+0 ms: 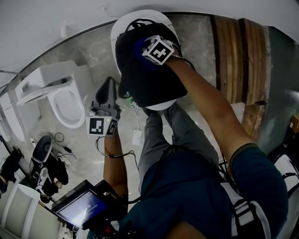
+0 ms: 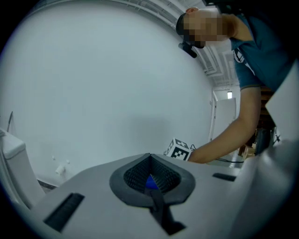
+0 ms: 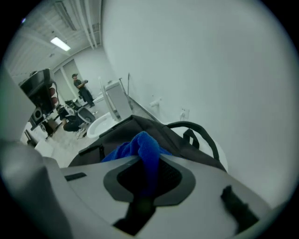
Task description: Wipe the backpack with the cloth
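Head view: black backpack (image 1: 145, 81) lies at top centre on a white round top (image 1: 161, 106). The right gripper (image 1: 152, 46) presses a blue cloth (image 1: 139, 52) onto the backpack's upper part. The left gripper (image 1: 108, 88) is at centre left, beside the backpack.

Left gripper view: jaws closed together with nothing gripped, facing a bare wall.

Right gripper view: jaws clamped on the cloth, with the backpack just beyond.

backpack (image 1: 145, 77) on table (image 1: 148, 13) (toilet (image 1: 63, 100) to left)
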The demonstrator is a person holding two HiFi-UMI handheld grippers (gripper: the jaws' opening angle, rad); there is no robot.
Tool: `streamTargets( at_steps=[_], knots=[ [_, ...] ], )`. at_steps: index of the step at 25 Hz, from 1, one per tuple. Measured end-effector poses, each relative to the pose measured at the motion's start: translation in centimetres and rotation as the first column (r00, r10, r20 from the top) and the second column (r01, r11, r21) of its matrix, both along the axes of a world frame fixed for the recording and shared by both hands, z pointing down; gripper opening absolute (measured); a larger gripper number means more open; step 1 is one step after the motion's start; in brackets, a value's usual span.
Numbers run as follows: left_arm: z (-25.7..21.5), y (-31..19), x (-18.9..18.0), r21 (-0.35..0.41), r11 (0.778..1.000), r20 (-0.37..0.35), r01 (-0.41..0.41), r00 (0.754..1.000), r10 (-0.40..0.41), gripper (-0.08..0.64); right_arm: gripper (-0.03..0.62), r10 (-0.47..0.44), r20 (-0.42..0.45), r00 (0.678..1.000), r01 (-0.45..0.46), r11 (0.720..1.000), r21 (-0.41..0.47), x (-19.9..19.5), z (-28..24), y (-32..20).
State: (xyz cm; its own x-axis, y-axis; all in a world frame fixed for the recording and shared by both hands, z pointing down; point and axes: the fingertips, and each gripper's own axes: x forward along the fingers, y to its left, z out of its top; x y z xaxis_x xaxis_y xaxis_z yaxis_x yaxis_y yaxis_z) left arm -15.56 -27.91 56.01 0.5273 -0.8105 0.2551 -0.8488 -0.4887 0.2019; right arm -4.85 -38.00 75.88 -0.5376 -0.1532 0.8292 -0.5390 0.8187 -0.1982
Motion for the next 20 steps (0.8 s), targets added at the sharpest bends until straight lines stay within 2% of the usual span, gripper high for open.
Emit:
streamTargets(
  at_steps=[5,9,11,14,18,20],
  knots=[
    [5.1,-1.3,1.6,-0.090,0.996,0.012,-0.026,1.000,0.027,0.005,0.051,-0.060,0.015,0.998,0.060,0.998,0.000,-1.9,-0.4,-0.1],
    [7.7,-1.7,2.7,-0.124,0.992,0.014,-0.032,0.999,0.034,0.005,0.051,-0.054,-0.032,0.998,0.055,0.997,0.049,1.2,-1.5,2.0],
    [8.3,-1.7,3.2,-0.129,0.991,0.015,-0.041,0.999,0.043,0.005,0.051,0.039,0.015,0.999,-0.040,0.996,0.076,3.7,-2.6,3.5],
    [9.0,-1.0,3.7,-0.128,0.990,0.022,-0.053,0.998,0.056,0.005,0.051,0.189,0.082,0.979,-0.196,0.977,0.080,7.8,-3.9,7.0],
    [9.7,0.5,4.2,-0.146,0.988,0.031,-0.058,0.997,0.064,0.005,0.051,0.322,0.146,0.935,-0.323,0.946,-0.014,11.5,-3.4,14.4],
    [9.8,1.2,4.3,-0.150,0.987,0.034,-0.062,0.997,0.068,0.005,0.051,0.336,0.116,0.935,-0.334,0.942,-0.041,12.9,-2.4,17.9]
  ],
)
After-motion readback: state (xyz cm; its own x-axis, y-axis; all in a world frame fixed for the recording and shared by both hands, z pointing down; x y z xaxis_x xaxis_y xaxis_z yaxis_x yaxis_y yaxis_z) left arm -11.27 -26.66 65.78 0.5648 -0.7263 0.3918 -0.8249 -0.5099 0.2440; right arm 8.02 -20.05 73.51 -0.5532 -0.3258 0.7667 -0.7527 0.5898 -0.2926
